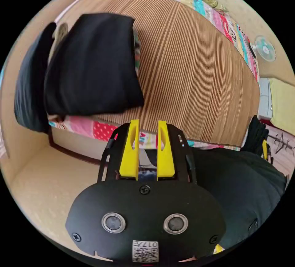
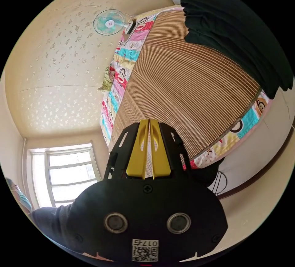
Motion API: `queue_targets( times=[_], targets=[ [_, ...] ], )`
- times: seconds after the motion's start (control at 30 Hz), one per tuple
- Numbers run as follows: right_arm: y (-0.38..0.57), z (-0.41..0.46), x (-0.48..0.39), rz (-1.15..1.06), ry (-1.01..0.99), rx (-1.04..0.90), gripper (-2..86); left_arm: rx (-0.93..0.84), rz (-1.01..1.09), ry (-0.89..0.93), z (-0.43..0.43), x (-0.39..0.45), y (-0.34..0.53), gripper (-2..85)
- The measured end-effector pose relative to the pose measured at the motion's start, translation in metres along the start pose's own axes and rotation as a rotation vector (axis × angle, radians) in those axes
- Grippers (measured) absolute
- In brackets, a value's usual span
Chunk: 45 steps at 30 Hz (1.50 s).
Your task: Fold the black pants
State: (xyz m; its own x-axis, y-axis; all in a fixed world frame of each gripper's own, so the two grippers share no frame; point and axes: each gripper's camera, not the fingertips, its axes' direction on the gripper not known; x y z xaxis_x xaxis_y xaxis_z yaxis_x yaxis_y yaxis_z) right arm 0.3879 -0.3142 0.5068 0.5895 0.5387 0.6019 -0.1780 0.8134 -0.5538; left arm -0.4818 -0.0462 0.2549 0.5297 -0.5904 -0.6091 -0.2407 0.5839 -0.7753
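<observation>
**Folded pants sitting close to the bed's edge**

The pants (image 1: pixel 92 64) are lying folded on the mat (image 1: pixel 190 73) that is covering the bed (image 1: pixel 103 130). In the left gripper view they are sitting right by the bed's edge, beside another dark pile (image 1: pixel 30 79).

The left gripper (image 1: pixel 148 125) is hanging in the air off the bed, its fingers a little apart and holding nothing. The right gripper (image 2: pixel 149 124) is also holding nothing, and its fingers are nearly touching each other.

The job is looking almost done. But a bump from a gripper could be pushing the pants off the edge onto the floor (image 1: pixel 46 187). A careless grab at just the top layer could be pulling the folds open again.
</observation>
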Motion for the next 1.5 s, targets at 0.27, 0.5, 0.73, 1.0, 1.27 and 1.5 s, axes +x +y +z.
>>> queue_targets(
  times=[0.27, 0.5, 0.73, 1.0, 1.27, 1.5],
  targets=[
    [0.027, -0.064, -0.008, 0.038, -0.078, 0.098, 0.5, -0.163, -0.139, -0.047, 0.028, -0.031, -0.026, 14.0],
    [0.059, -0.138, 0.046, 0.179, -0.2, 0.261, 0.4, -0.051, -0.417, 0.323, -0.001, -0.088, 0.011, 5.3],
    [0.051, -0.158, 0.076, 0.202, -0.246, 0.254, 0.4, 0.401, 0.002, 0.96, -0.135, -0.125, 0.051, 4.0],
    [-0.011, -0.119, 0.053, 0.103, -0.338, 0.14, 0.4, 0.973, 0.382, 1.187, -0.314, -0.1, 0.1, 3.0],
    [-0.043, -0.091, 0.065, 0.034, -0.321, 0.039, 0.4, 0.764, -0.391, 0.936, -0.252, -0.15, 0.094, 6.1],
    [-0.038, -0.077, 0.122, 0.112, -0.349, 0.038, 0.4, 0.747, -0.475, 0.44, -0.192, -0.057, 0.111, 3.5]
  ],
)
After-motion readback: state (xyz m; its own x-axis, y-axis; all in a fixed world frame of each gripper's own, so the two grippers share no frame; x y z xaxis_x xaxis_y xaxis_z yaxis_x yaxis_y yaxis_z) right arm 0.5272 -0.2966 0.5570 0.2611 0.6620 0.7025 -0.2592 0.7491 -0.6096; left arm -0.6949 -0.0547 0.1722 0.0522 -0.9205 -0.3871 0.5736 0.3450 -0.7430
